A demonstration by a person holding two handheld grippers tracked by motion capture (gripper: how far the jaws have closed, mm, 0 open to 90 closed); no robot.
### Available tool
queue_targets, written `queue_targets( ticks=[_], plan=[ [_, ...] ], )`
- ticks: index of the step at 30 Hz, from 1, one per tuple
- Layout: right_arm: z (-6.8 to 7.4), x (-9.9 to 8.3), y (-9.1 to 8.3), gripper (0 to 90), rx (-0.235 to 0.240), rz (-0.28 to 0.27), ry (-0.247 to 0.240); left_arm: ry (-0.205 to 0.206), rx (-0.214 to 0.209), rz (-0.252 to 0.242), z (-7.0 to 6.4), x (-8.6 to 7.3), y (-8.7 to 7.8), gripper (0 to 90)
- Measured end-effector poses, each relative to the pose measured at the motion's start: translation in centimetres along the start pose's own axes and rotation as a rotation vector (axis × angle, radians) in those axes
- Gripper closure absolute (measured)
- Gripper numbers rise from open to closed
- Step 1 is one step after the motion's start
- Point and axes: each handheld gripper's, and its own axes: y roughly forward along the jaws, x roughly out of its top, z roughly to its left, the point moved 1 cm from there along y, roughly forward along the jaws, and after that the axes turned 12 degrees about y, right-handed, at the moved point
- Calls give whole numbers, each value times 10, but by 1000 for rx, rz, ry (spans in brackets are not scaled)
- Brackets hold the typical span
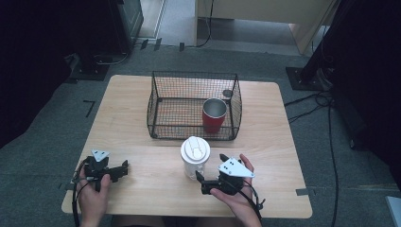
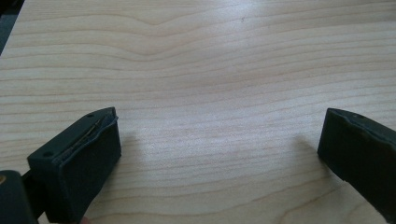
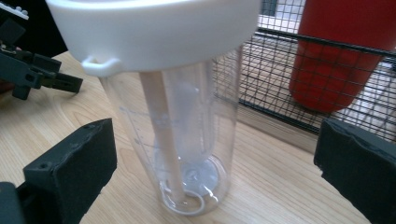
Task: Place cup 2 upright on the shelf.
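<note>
Wooden table [image 1: 142,137] carries wire basket [image 1: 163,101] at far centre; red cup [image 1: 213,115] upright in basket's right half. Clear bottle [image 1: 195,158] with white lid [image 3: 154,28] stands just near of basket, between spread jaws of right gripper [image 1: 204,182], untouched. Left gripper [image 1: 119,171] at near left, jaws spread over bare wood, well apart from bottle

1 high view over the table [image 1: 142,132], 2 close jaw-level views along it
</note>
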Motion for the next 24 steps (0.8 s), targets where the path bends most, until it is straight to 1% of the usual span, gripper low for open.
queue_targets(
  ticks=[8,15,20,21,24],
  plan=[
    [11,3,9,0,15,-3,11,0,0,0,0,0,0,0],
    [19,8,17,0,15,-9,26,0,0,0,0,0,0,0],
    [22,12,23,0,4,-16,29,0,0,0,0,0,0,0],
    [23,12,24,0,-1,-18,37,0,0,0,0,0,0,0],
    [23,14,25,0,-15,-37,42,0,0,0,0,0,0,0]
  ],
)
